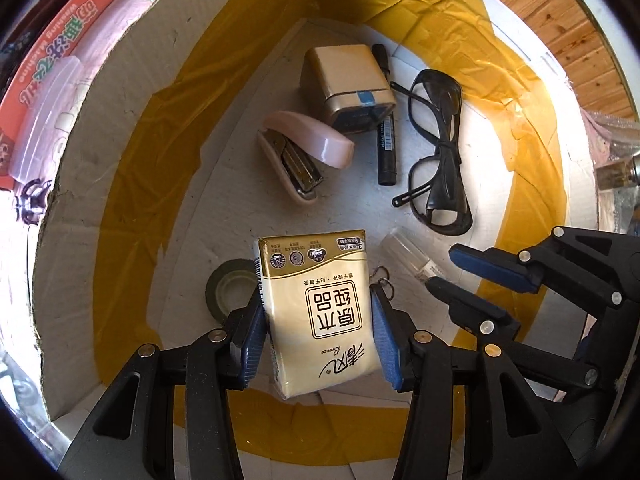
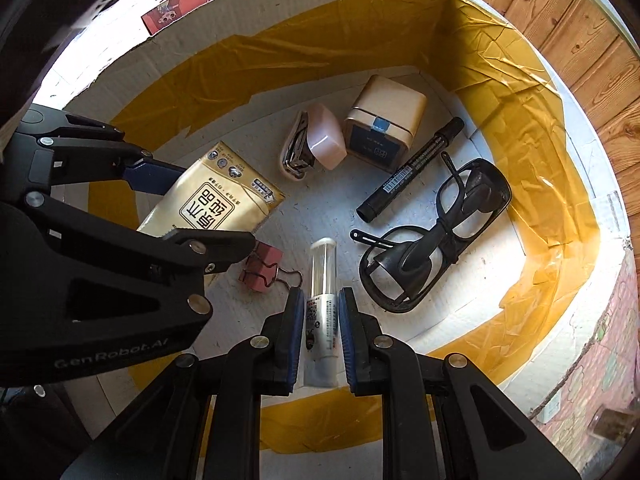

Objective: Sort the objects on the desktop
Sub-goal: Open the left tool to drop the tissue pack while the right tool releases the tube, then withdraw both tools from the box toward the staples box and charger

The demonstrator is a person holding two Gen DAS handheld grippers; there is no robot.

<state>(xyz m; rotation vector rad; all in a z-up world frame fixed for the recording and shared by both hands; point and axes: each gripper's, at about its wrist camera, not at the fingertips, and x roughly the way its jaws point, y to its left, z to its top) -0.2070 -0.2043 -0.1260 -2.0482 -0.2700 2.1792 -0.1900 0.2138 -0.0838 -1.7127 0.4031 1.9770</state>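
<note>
Both grippers are inside a white cardboard box lined with yellow tape. My left gripper is shut on a gold tissue pack, held just above the box floor; the pack also shows in the right wrist view. My right gripper is shut on a white tube with a clear cap, low over the floor; its cap shows in the left wrist view. On the floor lie a pink stapler, a beige cube box, a black marker and black glasses.
A pink binder clip lies between the two grippers. A green tape roll lies left of the tissue pack. The box walls rise all round. An orange printed carton and a wooden floor are outside.
</note>
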